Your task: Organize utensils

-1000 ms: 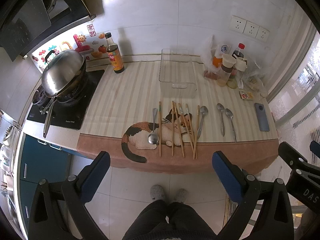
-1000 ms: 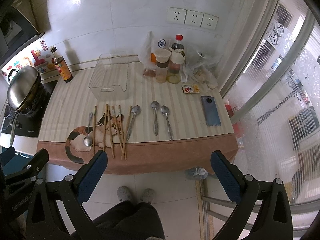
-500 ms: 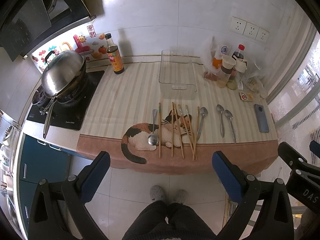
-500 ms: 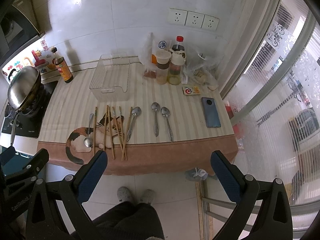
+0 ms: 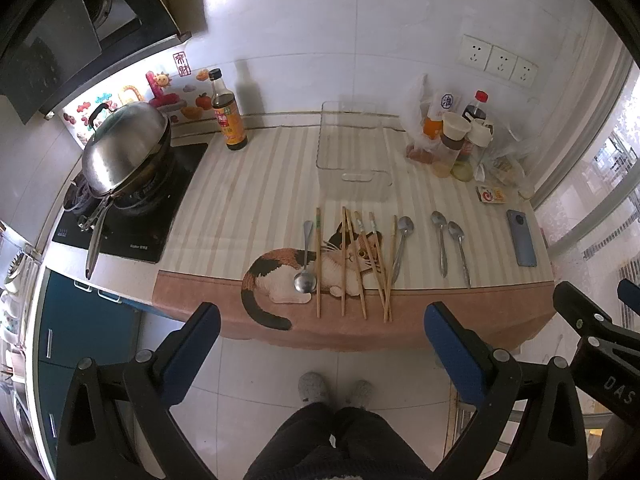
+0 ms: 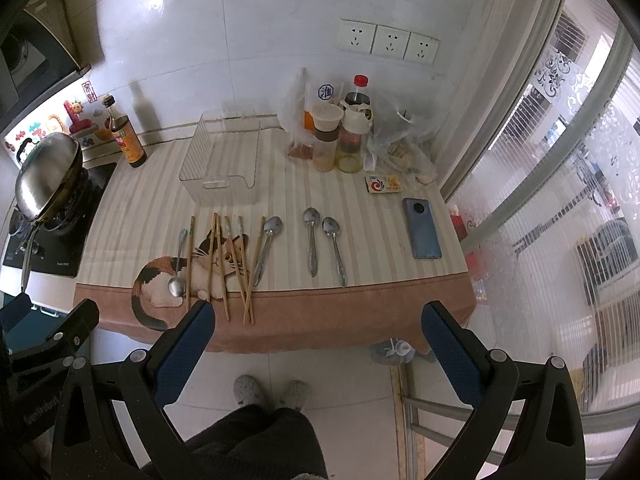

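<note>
I have both tongs spread wide, holding nothing, back off the desk (image 5: pixel 460 312) edge over the floor. Left tongs (image 5: pixel 320 344), right tongs (image 6: pixel 316 340). Left to right on the desk: wok (image 5: pixel 124 152) on the stove, cut off at the frame edge in the right view; sauce bottle (image 5: pixel 228 116); clear bin (image 5: pixel 352 152) at the back, its walls hard to make out; one spoon (image 5: pixel 306 256) bowl-forward, chopsticks (image 5: pixel 362 264) crossing so I can't count them, three spoons (image 6: pixel 312 240) bowl-back; phone (image 6: pixel 422 228). Jars (image 6: pixel 340 140) partly hide the bags behind. Only the right view shows the window side fully.
</note>
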